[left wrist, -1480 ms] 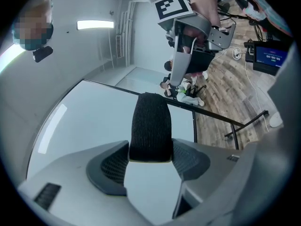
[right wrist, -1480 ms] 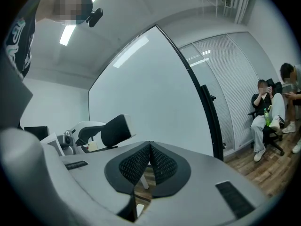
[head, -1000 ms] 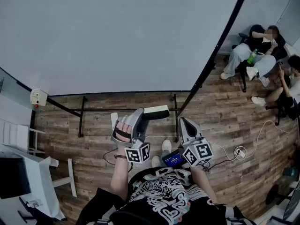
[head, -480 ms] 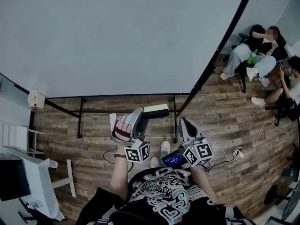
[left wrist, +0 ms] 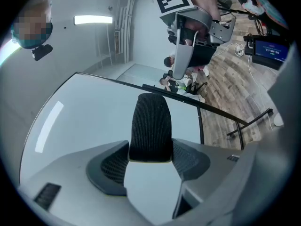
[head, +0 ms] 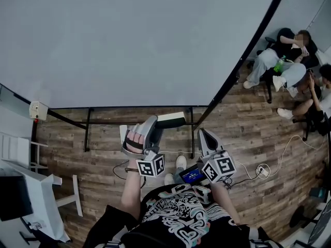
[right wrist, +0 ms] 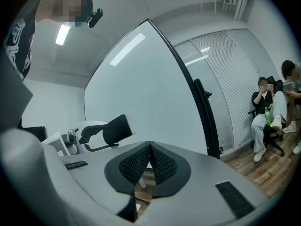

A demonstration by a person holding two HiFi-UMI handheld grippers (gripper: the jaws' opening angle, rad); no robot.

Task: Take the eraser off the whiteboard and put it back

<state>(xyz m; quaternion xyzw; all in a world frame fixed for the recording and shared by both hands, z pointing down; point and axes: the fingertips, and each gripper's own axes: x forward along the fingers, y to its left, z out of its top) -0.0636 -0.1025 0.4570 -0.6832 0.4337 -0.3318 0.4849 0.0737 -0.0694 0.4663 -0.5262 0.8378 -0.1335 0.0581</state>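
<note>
The eraser (head: 170, 120) is a white block with a black felt face. My left gripper (head: 158, 125) is shut on it and holds it level, just short of the big whiteboard (head: 129, 40). In the left gripper view the black felt of the eraser (left wrist: 150, 126) stands up between the two pads of the left gripper (left wrist: 150, 157), with the whiteboard (left wrist: 84, 121) behind it. My right gripper (head: 202, 134) is beside it, shut and empty. In the right gripper view the pads of the right gripper (right wrist: 150, 162) meet, and the held eraser (right wrist: 117, 128) shows to the left before the whiteboard (right wrist: 146, 93).
The board's black frame (head: 248, 50) runs down to stand legs (head: 192, 130) on the wooden floor. Two people sit on chairs (head: 289, 50) at the far right. A cable and power strip (head: 264, 168) lie on the floor at right. White furniture (head: 26, 190) stands at left.
Both grippers have edged a little toward the whiteboard. The eraser stays held in the left gripper, and the right gripper stays shut.
</note>
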